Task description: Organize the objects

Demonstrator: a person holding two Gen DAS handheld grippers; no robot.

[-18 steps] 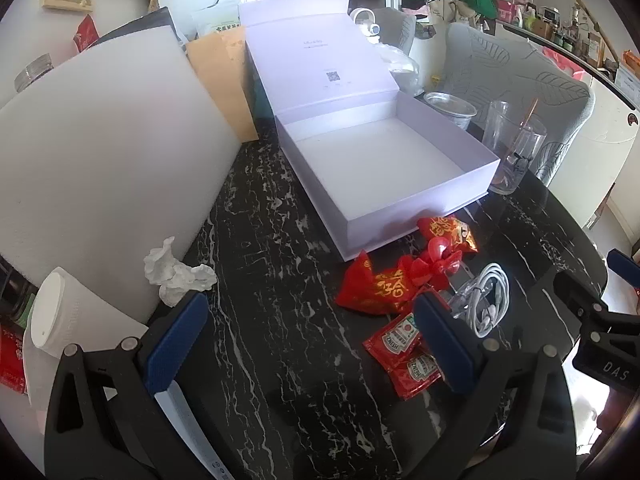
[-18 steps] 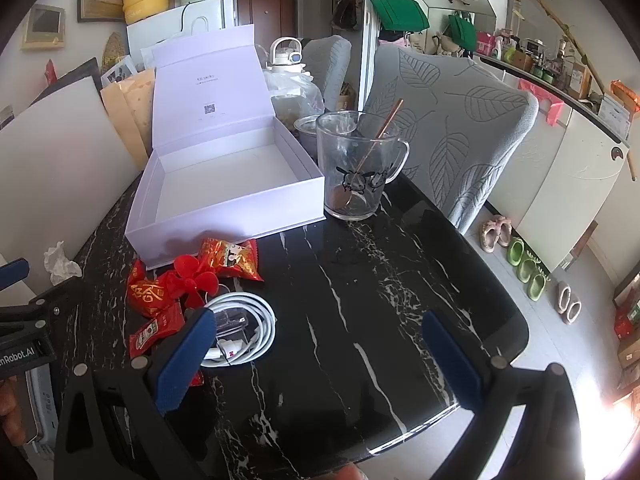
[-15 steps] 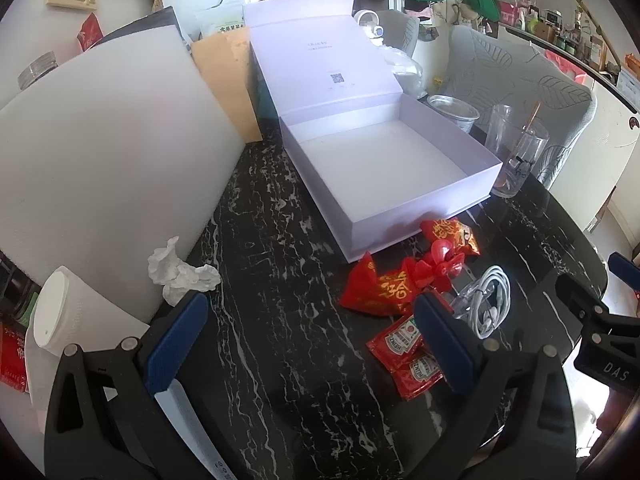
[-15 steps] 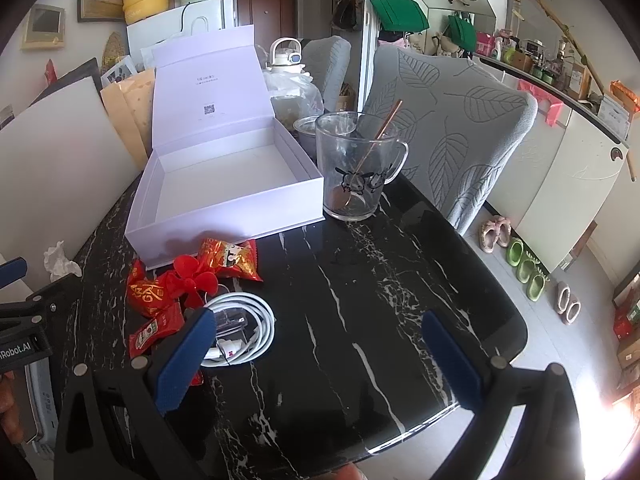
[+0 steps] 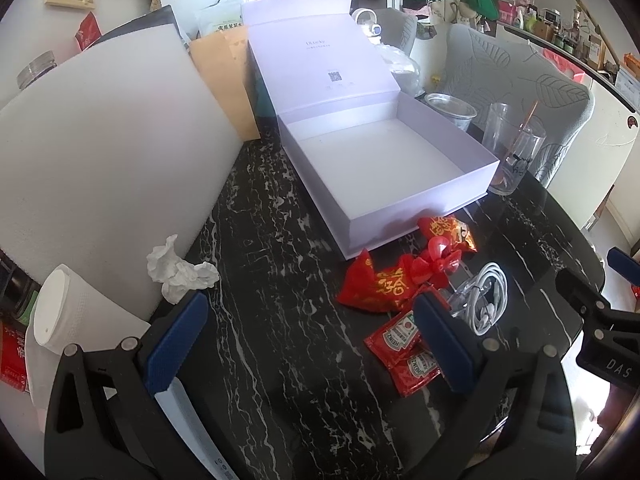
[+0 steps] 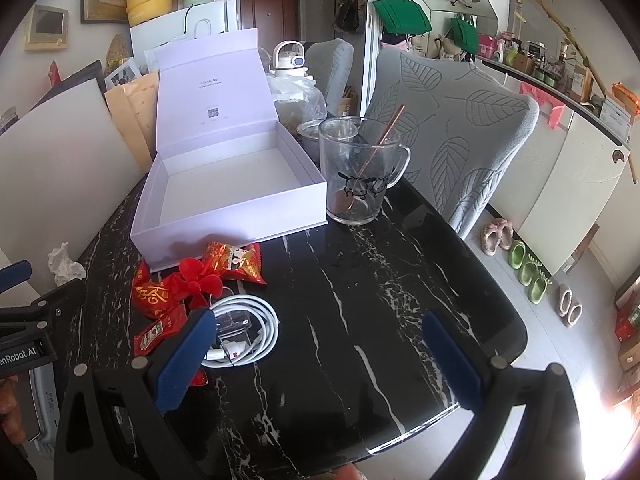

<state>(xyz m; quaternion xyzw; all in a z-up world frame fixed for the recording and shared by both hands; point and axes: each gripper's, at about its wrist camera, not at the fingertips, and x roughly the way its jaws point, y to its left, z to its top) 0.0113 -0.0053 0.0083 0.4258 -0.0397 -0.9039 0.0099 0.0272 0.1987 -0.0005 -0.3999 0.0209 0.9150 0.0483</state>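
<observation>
An open lilac box (image 5: 400, 196) (image 6: 236, 216) with its lid raised stands on the black marble table (image 5: 280, 320) (image 6: 360, 280). In front of it lie red snack packets (image 5: 374, 284) (image 6: 154, 294), a small red fan (image 5: 434, 262) (image 6: 200, 280), ketchup sachets (image 5: 396, 336) (image 6: 158, 330) and a coiled white cable (image 5: 486, 298) (image 6: 256, 330). My left gripper (image 5: 310, 342) hovers open over bare table left of the sachets. My right gripper (image 6: 316, 358) is open above the table, its left finger by the cable. Neither holds anything.
A glass mug with a spoon (image 6: 360, 172) (image 5: 512, 148) stands right of the box. A crumpled tissue (image 5: 178, 270) and a paper roll (image 5: 52, 312) lie left, by a white board (image 5: 100, 160). A grey chair (image 6: 452, 132) stands behind the table edge.
The left wrist view has shifted slightly, so the box and items sit a little further right in it. The right gripper has stayed still. Both stay open.
</observation>
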